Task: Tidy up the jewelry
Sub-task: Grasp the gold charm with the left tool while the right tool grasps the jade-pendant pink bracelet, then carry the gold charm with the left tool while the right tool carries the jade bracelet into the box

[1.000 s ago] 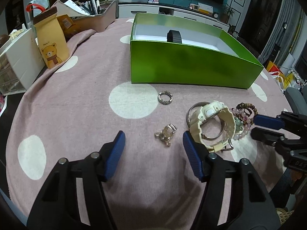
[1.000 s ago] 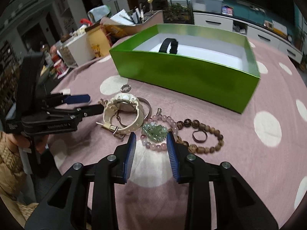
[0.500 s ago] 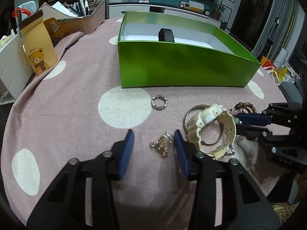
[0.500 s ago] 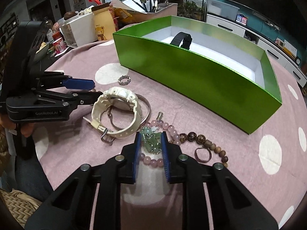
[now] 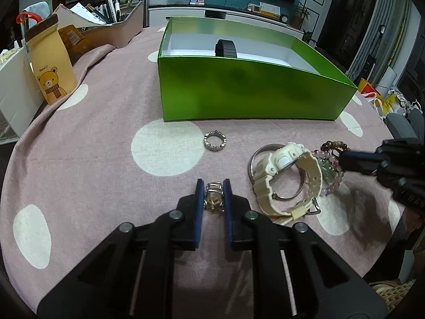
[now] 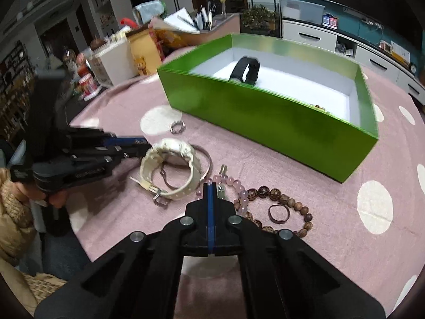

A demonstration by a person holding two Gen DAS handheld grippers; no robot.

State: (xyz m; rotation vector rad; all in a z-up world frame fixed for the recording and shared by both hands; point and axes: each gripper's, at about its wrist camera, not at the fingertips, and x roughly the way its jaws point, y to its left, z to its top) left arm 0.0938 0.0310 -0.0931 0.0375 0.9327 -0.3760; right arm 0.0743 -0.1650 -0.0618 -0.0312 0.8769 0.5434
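A green box [image 5: 249,90] with a white floor holds a black watch [image 5: 225,48]. On the pink dotted cloth my left gripper [image 5: 213,186] is shut on a small gold ring [image 5: 213,198]. A silver ring [image 5: 215,140] lies ahead of it and a cream watch [image 5: 287,178] to its right. My right gripper [image 6: 211,186] is shut on the pink bead bracelet [image 6: 240,186] by its green pendant, mostly hidden. A brown bead bracelet [image 6: 287,202] and a dark ring [image 6: 278,212] lie to its right. The green box [image 6: 268,114] stands behind.
A yellow bear-print bag [image 5: 51,61], a white drawer unit [image 5: 10,93] and a pen-filled organizer [image 5: 106,26] stand at the table's left and far-left edge. A metal bangle [image 5: 255,159] lies under the cream watch.
Both grippers closed: the left one moved forward and shut on the gold ring, the right one shut on the pink bracelet's green pendant.
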